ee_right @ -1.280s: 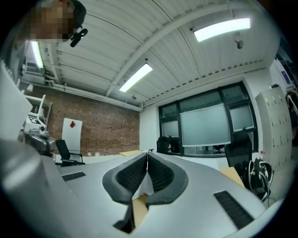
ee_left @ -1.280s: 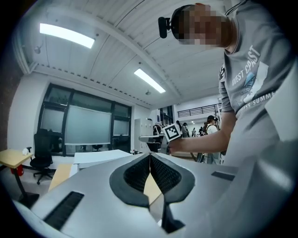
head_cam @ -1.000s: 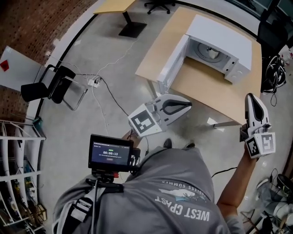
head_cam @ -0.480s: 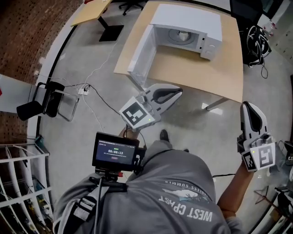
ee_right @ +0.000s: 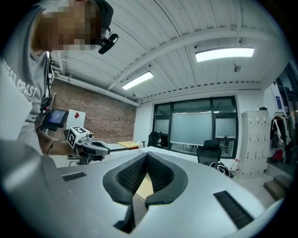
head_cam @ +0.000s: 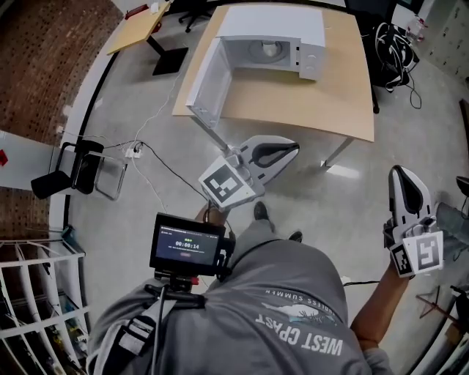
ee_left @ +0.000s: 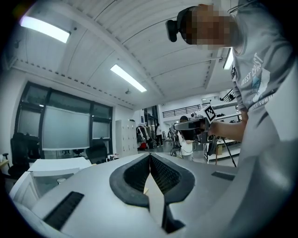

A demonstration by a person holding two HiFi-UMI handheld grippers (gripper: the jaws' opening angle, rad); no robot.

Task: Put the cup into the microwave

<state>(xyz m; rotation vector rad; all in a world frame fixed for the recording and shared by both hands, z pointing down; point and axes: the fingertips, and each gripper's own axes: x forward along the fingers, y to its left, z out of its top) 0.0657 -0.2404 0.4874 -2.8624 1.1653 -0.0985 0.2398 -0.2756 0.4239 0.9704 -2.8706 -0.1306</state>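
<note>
Both the left tongs and right tongs, closed empty, are farther from the microwave.

The microwave is white. The desk is light brown. The left claw and the right claw are white and black, with black-and-white square marks. The floor is grey. The brick wall is red-brown. The shirt is grey with white letters.

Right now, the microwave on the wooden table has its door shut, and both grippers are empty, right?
No: the microwave door stands open, as the head view shows. It is on the wooden table, and the left gripper and right gripper are empty.
</note>
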